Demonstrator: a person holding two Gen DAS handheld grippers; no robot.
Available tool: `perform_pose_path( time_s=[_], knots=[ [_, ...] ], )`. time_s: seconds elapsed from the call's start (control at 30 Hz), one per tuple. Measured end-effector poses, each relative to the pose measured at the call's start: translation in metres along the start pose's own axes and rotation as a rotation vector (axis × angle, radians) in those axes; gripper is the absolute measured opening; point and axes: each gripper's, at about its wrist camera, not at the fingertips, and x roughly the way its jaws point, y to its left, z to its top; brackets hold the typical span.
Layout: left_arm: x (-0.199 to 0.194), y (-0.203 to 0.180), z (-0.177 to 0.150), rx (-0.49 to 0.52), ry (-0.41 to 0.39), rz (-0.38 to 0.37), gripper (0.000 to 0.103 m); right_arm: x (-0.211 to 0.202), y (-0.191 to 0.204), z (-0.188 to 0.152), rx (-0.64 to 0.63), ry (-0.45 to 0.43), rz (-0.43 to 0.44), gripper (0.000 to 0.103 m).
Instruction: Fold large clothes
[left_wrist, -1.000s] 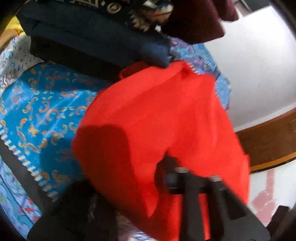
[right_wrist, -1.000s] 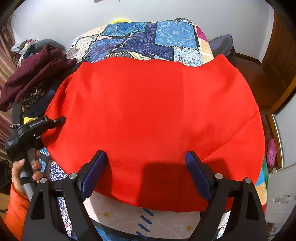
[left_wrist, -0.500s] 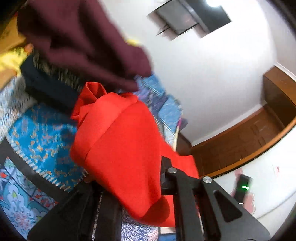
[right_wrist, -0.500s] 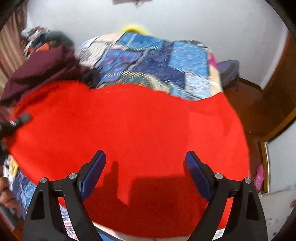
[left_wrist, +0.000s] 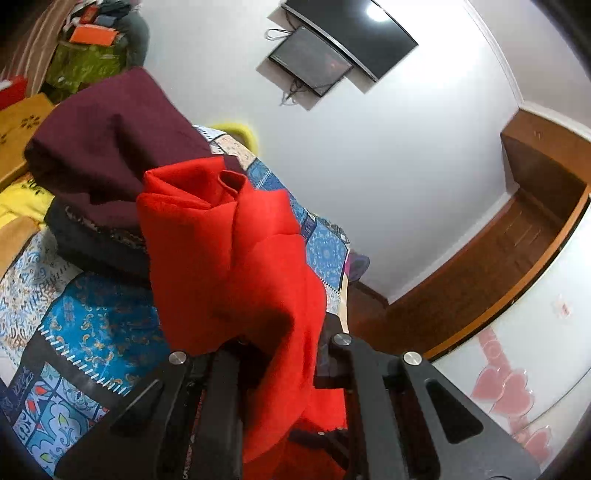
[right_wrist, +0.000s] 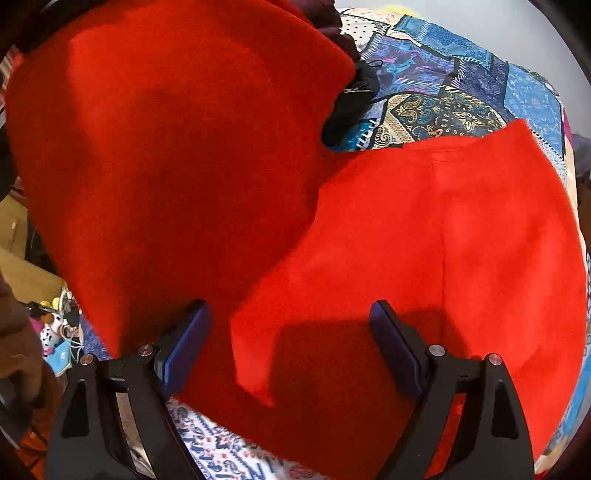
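A large red garment (right_wrist: 424, 229) lies on the patterned bedspread (right_wrist: 443, 92). Its left side is lifted and swung over toward the middle (right_wrist: 166, 129). My left gripper (left_wrist: 280, 362) is shut on the red garment (left_wrist: 229, 266) and holds a bunched fold of it up above the bed. My right gripper (right_wrist: 290, 332) is open, with its blue pads (right_wrist: 184, 343) spread just above the garment's near edge, gripping nothing.
A pile of maroon and dark clothes (left_wrist: 107, 147) sits on the bed behind the red garment. Yellow cloth (left_wrist: 18, 199) lies at the left. A white wall with a mounted screen (left_wrist: 314, 62) and wooden trim (left_wrist: 498, 251) lie beyond the bed.
My left gripper has lifted its held side of the red garment up and carried it over the flat part. The right gripper stays open over the near edge.
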Motion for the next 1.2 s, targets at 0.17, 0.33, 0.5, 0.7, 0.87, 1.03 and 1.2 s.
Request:
perform_pose_path(
  time_s=[0.17, 0.33, 0.5, 0.7, 0.87, 1.03, 1.2],
  knots=[
    [0.026, -0.040, -0.008, 0.099, 0.064, -0.040, 0.009, -0.051, -0.038, -0.018, 0.100, -0.113, -0.059, 0.086],
    [0.066, -0.103, -0.052, 0.256, 0.174, -0.111, 0.009, -0.110, -0.096, -0.056, 0.262, -0.212, -0.237, 0.086],
    [0.111, -0.134, -0.126, 0.385, 0.422, -0.147, 0.009, -0.151, -0.140, -0.094, 0.412, -0.257, -0.328, 0.086],
    [0.131, -0.117, -0.177, 0.438, 0.638, -0.132, 0.009, -0.176, -0.161, -0.119, 0.497, -0.291, -0.326, 0.086],
    [0.113, -0.113, -0.172, 0.459, 0.680, -0.142, 0.018, -0.174, -0.142, -0.116, 0.432, -0.297, -0.315, 0.086],
    [0.080, -0.118, -0.163, 0.520, 0.677, -0.162, 0.053, -0.175, -0.120, -0.101, 0.364, -0.329, -0.276, 0.086],
    [0.044, -0.111, -0.133, 0.569, 0.555, -0.124, 0.059, -0.170, -0.099, -0.083, 0.314, -0.349, -0.244, 0.086]
  ],
)
